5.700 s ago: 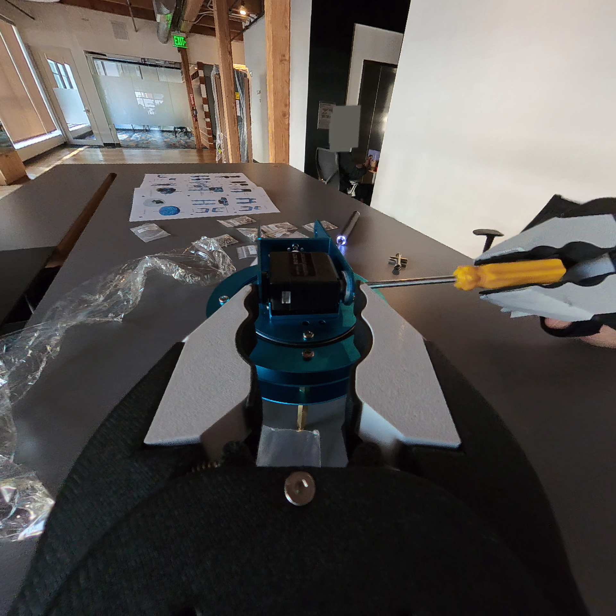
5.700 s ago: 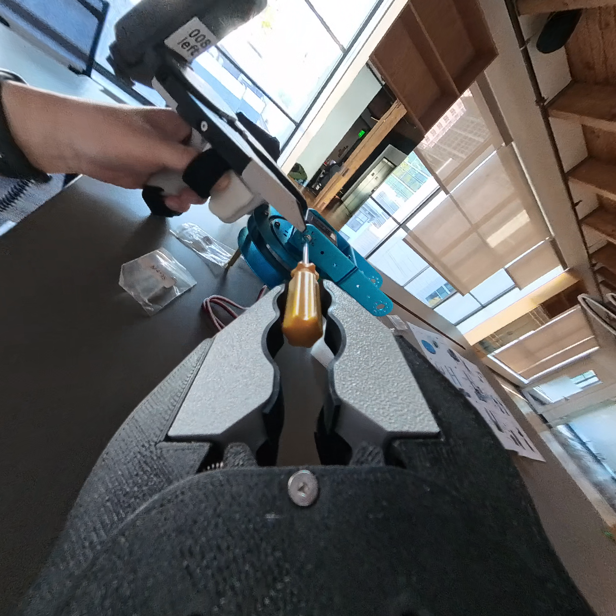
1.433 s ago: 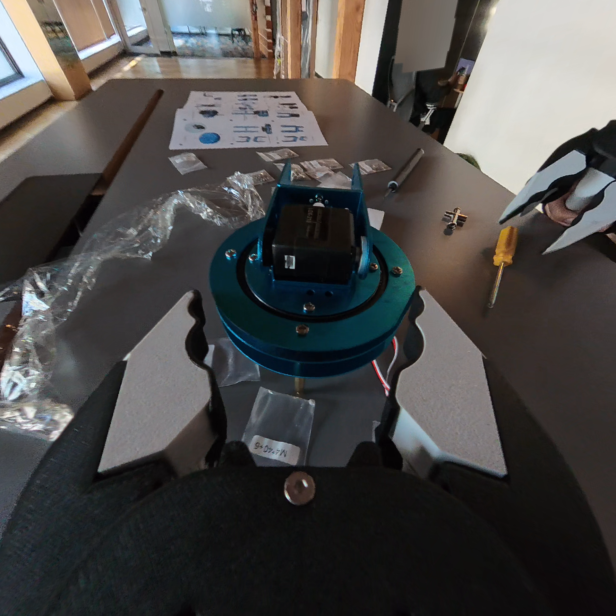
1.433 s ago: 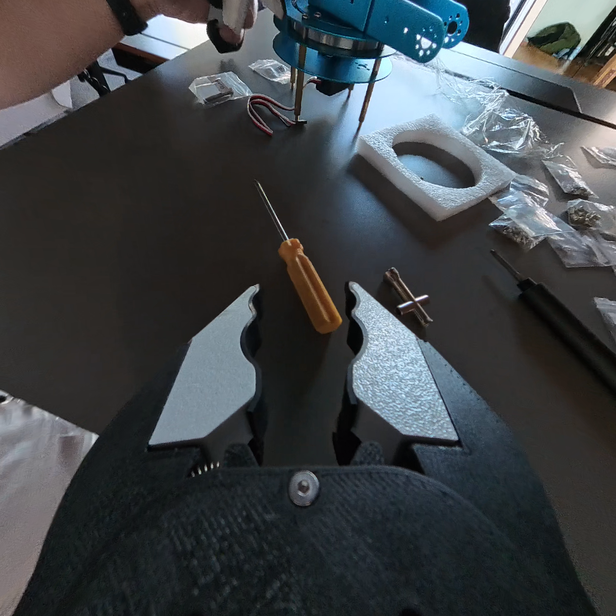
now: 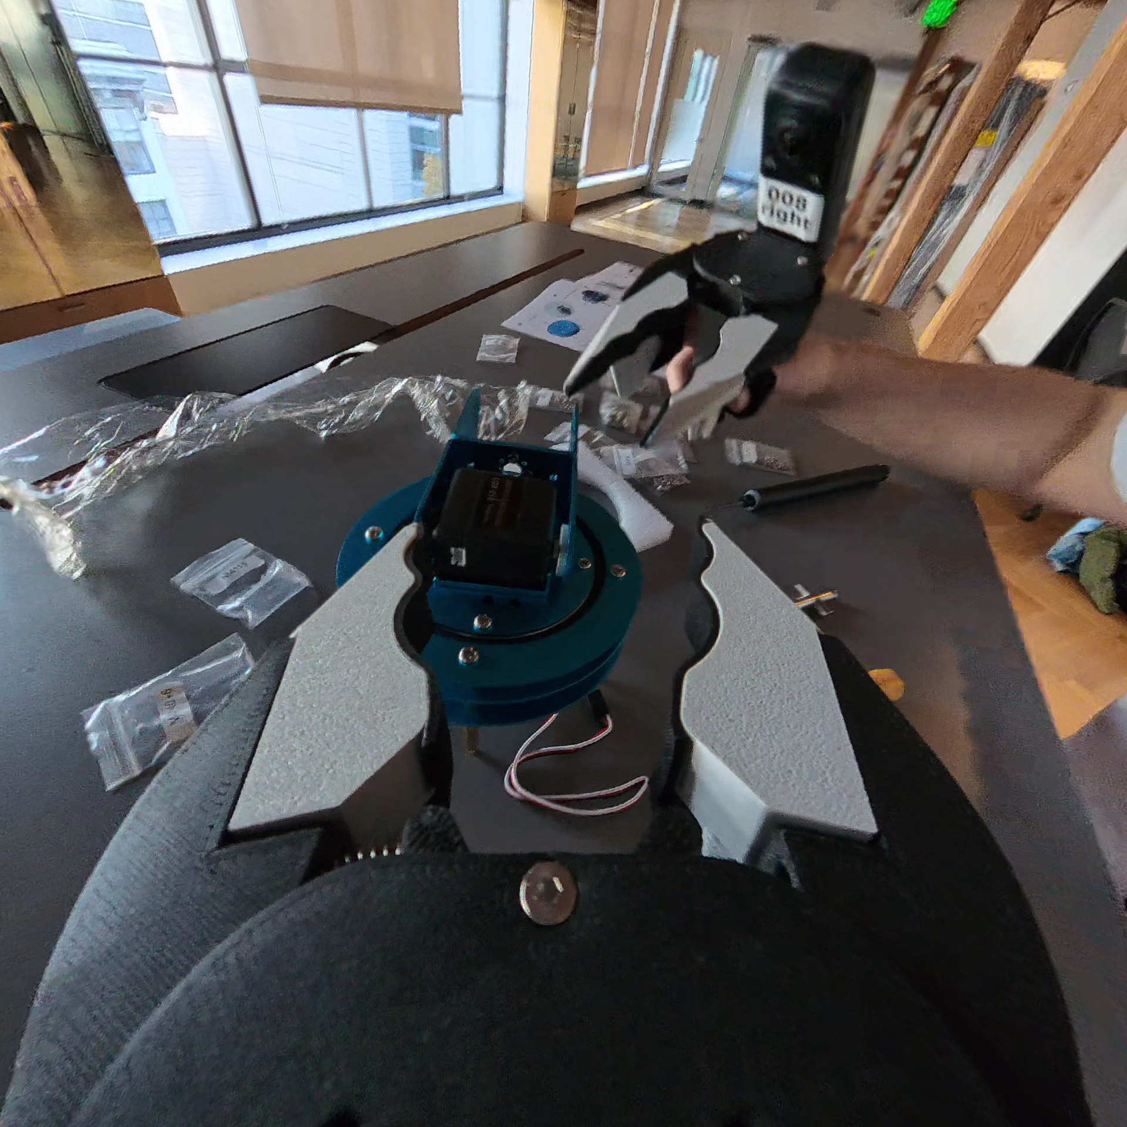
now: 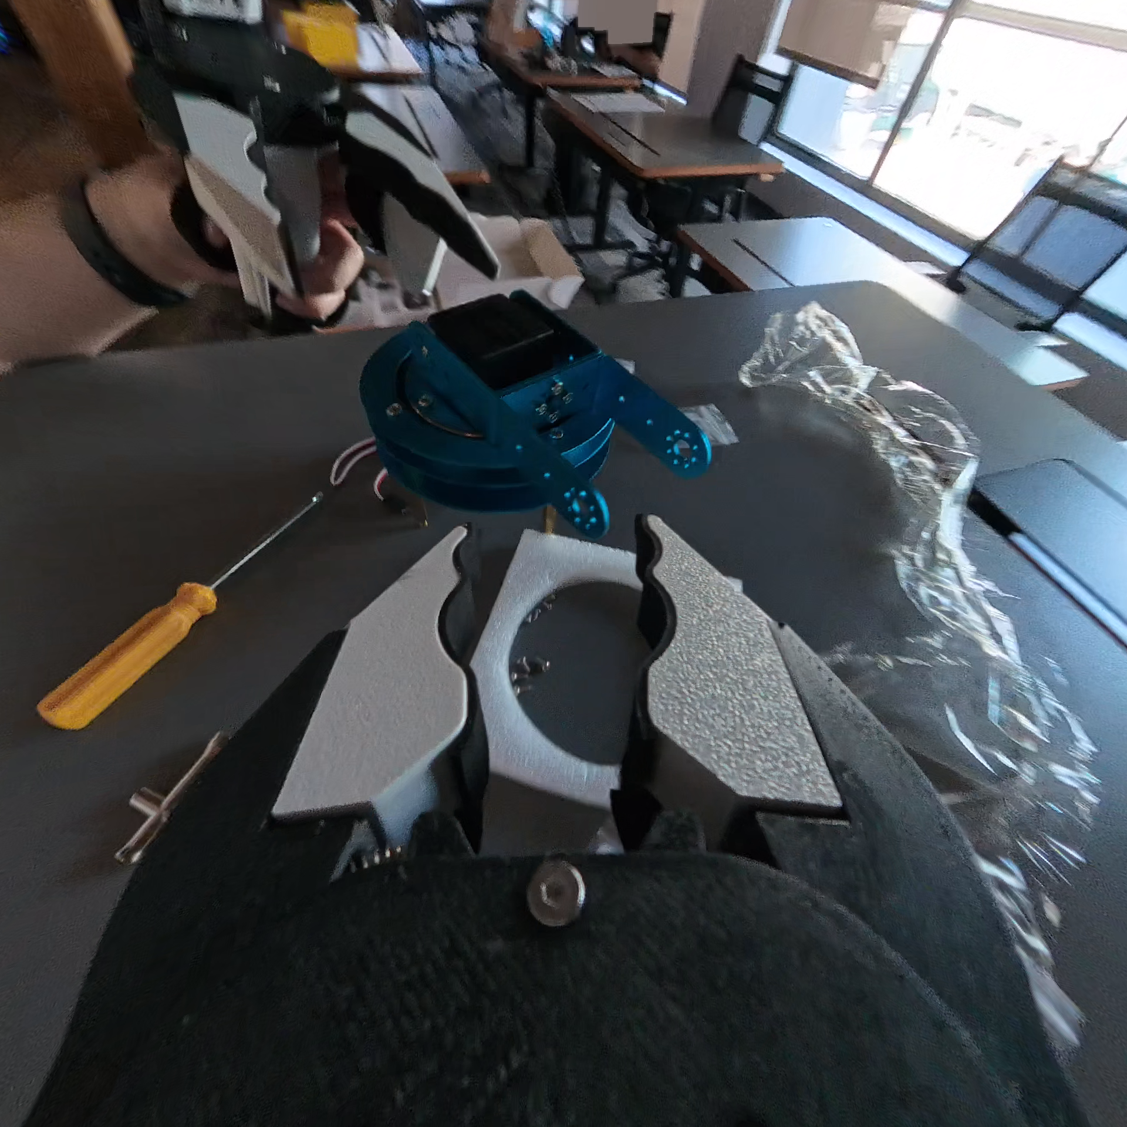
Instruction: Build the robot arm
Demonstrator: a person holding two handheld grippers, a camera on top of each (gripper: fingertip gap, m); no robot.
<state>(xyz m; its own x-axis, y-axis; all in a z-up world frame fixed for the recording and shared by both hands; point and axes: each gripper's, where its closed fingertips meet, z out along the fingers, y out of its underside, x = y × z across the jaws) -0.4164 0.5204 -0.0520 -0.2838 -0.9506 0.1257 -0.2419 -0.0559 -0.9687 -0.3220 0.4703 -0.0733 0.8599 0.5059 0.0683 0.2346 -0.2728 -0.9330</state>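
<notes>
While both grippers hang above the dark desk [image 5: 183,500], neither holds anything. Left gripper [image 5: 558,530]: jaws wide, empty, 1 finger overlapping the edge of the blue turntable assembly [image 5: 488,610] in its view; contact cannot be told. That assembly stands on short brass legs, with a black servo [image 5: 494,530] seated in its blue bracket and a red-white wire [image 5: 567,780] looping out toward the camera.

Right gripper [image 6: 552,527]: jaws moderately apart, empty, hovering over a white foam ring [image 6: 506,683] with a few small screws [image 6: 527,668] inside its hole. Foam ring lies just beside the assembly's 2 blue bracket arms [image 6: 683,451].

Yellow-handled screwdriver [image 6: 128,658] lies flat on the desk, left of the right gripper, apart from it. Small metal cross wrench [image 6: 158,805] sits near the handle end. Black tool [image 5: 811,488], several small clear parts bags [image 5: 238,579], crumpled clear wrap [image 6: 915,488] and printed sheets [image 5: 573,305] lie around, blurred by motion.

Step judged: between grasps, both grippers free; nearest thing for the right is the foam ring and screws.
</notes>
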